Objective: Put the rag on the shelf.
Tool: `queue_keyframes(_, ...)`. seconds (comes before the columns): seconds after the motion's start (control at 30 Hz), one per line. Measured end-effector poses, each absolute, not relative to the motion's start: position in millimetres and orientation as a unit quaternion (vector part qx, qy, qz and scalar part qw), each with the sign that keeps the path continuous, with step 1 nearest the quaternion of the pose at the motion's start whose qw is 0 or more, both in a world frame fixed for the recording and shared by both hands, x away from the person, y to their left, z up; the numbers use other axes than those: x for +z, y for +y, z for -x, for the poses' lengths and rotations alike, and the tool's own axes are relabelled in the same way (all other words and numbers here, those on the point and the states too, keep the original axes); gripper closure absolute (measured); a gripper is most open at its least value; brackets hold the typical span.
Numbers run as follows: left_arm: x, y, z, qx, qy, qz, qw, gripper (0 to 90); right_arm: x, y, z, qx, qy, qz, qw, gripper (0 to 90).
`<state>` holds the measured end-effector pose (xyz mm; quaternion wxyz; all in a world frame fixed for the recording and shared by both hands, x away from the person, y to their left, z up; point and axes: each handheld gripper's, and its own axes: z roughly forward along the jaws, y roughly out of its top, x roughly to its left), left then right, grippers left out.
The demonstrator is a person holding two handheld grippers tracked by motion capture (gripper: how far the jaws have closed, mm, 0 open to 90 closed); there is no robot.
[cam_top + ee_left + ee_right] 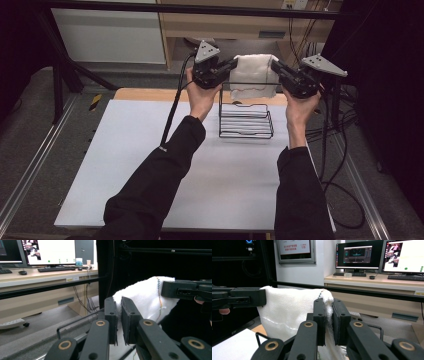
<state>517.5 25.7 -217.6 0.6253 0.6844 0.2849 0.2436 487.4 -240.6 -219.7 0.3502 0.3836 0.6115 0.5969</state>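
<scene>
Near the table's [150,165] far edge stood a wire rack [246,121], and a white towel [252,75] hung stretched just above its top bar. The left gripper [231,65] and right gripper [274,65] were each clamped tight on an upper corner. To my eye, draping it well meant keeping it taut, level and centred over the bar.

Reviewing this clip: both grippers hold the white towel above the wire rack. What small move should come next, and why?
Probably lower both hands a little, level. The left gripper and right gripper pinch the white towel at its upper corners, and it hangs at the black wire rack top bar, not yet draped over it.
</scene>
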Motion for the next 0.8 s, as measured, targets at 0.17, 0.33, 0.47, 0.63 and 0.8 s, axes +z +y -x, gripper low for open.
queue_keyframes(0.17, -221, 26, -514, 0.240, 0.281, -0.689, 0.624, 83.4, -222, -242, -482, 0.595, 0.616, -0.380, 0.351, 82.3)
queue_keyframes(0.33, -224, 28, -507, 0.232, 0.277, -0.692, 0.624, 83.2, -225, -244, -477, 0.596, 0.619, -0.377, 0.345, 81.9)
queue_keyframes(0.47, -227, 28, -505, 0.229, 0.277, -0.697, 0.621, 83.0, -230, -244, -474, 0.595, 0.622, -0.377, 0.341, 81.7)
queue_keyframes(0.63, -228, 30, -500, 0.225, 0.271, -0.705, 0.616, 82.8, -232, -245, -468, 0.592, 0.629, -0.372, 0.340, 81.3)
queue_keyframes(0.8, -231, 31, -493, 0.220, 0.268, -0.713, 0.610, 82.4, -235, -247, -462, 0.588, 0.637, -0.371, 0.333, 80.9)
